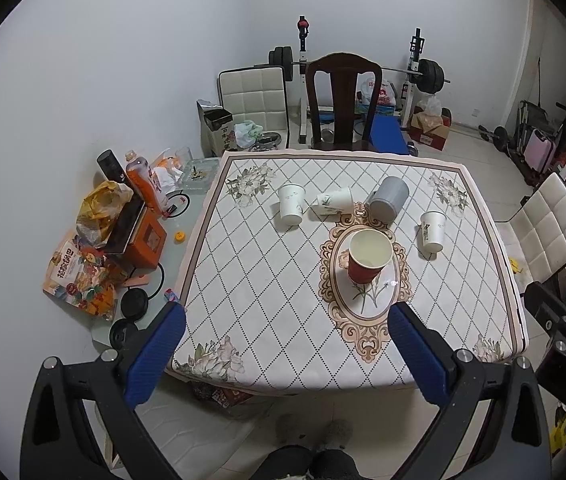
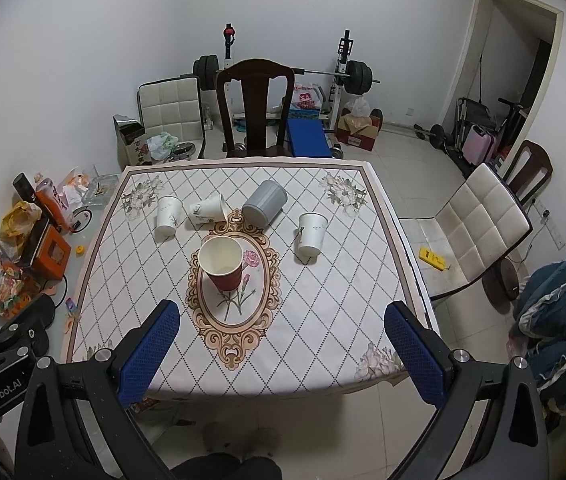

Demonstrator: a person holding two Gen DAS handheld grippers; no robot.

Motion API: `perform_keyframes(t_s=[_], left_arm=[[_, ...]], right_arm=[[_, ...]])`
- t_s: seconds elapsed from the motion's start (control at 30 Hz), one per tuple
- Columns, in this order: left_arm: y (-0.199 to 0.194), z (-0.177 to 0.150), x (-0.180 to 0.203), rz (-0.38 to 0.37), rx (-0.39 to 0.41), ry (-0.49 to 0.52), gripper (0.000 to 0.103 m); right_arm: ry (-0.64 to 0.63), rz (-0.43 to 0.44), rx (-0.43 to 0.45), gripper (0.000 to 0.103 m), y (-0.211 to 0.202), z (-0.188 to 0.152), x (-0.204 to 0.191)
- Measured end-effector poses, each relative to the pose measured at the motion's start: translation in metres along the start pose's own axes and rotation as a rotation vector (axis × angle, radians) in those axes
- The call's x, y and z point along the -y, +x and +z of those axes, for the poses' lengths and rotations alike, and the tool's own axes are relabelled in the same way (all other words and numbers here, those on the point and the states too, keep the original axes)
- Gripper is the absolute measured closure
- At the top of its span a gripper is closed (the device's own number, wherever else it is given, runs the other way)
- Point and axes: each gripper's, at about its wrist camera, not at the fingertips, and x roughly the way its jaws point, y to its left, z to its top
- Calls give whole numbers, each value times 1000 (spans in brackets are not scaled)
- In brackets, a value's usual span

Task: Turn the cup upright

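A red paper cup [image 1: 368, 255] [image 2: 222, 261] stands upright, mouth up, on the oval pattern at the table's middle. Behind it stand two white paper cups upside down, one at the left [image 1: 291, 204] [image 2: 168, 216] and one at the right [image 1: 432, 231] [image 2: 311, 234]. A third white cup [image 1: 335, 201] [image 2: 207, 209] lies on its side. A grey ribbed cup [image 1: 389, 198] [image 2: 265, 203] lies tilted. My left gripper [image 1: 288, 322] and right gripper [image 2: 282, 320] are both open and empty, held above the table's near edge.
The table [image 1: 267, 300] carries a diamond-pattern cloth. Clutter of bottles, snack bags and an orange box [image 1: 139, 236] sits on a glass side table at the left. A dark wooden chair [image 1: 343, 100] stands behind, a white padded chair [image 2: 479, 224] at the right.
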Motion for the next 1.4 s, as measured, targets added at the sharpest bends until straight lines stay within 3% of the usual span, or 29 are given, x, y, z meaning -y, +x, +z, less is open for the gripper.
perform_keyframes(t_s=[1.4], left_arm=[[2, 3, 7, -6, 4, 8, 0]], right_arm=[[10, -6, -4, 0, 8, 8, 4]])
